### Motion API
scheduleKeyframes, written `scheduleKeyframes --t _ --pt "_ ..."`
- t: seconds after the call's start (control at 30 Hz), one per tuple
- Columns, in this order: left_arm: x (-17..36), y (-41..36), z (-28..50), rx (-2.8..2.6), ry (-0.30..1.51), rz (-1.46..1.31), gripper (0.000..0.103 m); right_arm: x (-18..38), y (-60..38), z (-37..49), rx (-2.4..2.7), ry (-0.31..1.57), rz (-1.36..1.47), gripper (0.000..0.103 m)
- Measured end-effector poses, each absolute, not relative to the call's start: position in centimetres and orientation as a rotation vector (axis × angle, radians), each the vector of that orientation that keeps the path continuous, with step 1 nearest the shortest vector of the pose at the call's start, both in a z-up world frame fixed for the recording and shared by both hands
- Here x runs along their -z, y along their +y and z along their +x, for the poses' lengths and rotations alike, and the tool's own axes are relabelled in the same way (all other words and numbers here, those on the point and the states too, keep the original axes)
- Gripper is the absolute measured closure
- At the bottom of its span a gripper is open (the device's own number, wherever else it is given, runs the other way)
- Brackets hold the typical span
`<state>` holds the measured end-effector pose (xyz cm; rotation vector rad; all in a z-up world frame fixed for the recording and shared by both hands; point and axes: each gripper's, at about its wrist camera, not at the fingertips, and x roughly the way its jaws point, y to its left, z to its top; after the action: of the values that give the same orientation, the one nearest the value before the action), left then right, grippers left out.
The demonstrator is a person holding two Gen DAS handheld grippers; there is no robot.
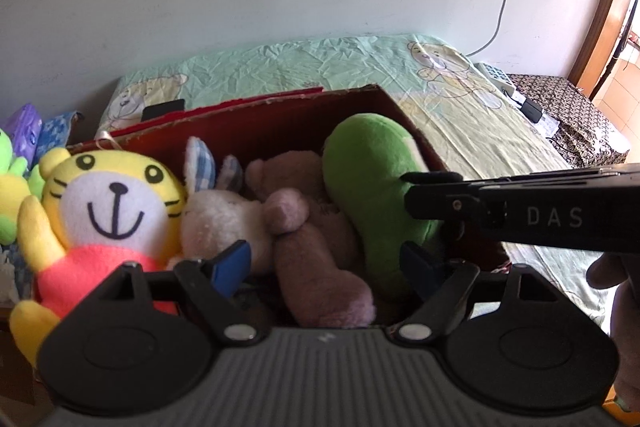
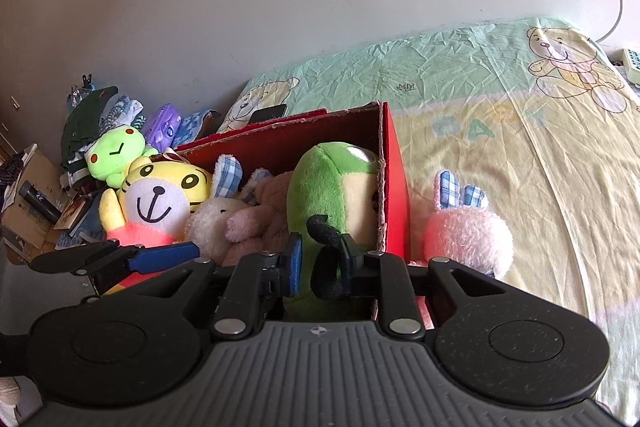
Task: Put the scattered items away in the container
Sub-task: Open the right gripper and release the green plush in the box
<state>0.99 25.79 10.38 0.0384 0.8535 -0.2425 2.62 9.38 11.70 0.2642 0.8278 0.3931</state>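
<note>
A red cardboard box (image 2: 394,167) stands on the bed. In it lie a yellow tiger plush (image 1: 112,203), a white rabbit (image 1: 216,215), a brownish-pink bear (image 1: 316,279) and a green plush toy (image 1: 368,179). My left gripper (image 1: 328,265) hangs open over the bear, its blue pads clear of every toy. My right gripper (image 2: 322,263) is at the box's right end. The green plush toy's (image 2: 320,183) black limb (image 2: 326,259) sits between its pads, with a thin gap showing beside the left pad. A pink rabbit plush (image 2: 468,235) lies on the sheet outside the box, to the right.
The bed sheet (image 2: 520,147) with bear prints stretches right and back to the wall. A black phone (image 2: 268,115) lies behind the box. A green frog plush (image 2: 116,155) and piled clutter sit left of it. A remote (image 1: 496,75) rests at the bed's far right.
</note>
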Motion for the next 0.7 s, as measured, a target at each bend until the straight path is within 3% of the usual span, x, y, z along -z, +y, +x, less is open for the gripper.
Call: scheduleKeyframes --t 0.7 --pt "-10.1 27.2 -1.2 0.124 0.854 0.059 0.012 -10.7 10.0 1.1 -0.368 0.775 0.265 0.070"
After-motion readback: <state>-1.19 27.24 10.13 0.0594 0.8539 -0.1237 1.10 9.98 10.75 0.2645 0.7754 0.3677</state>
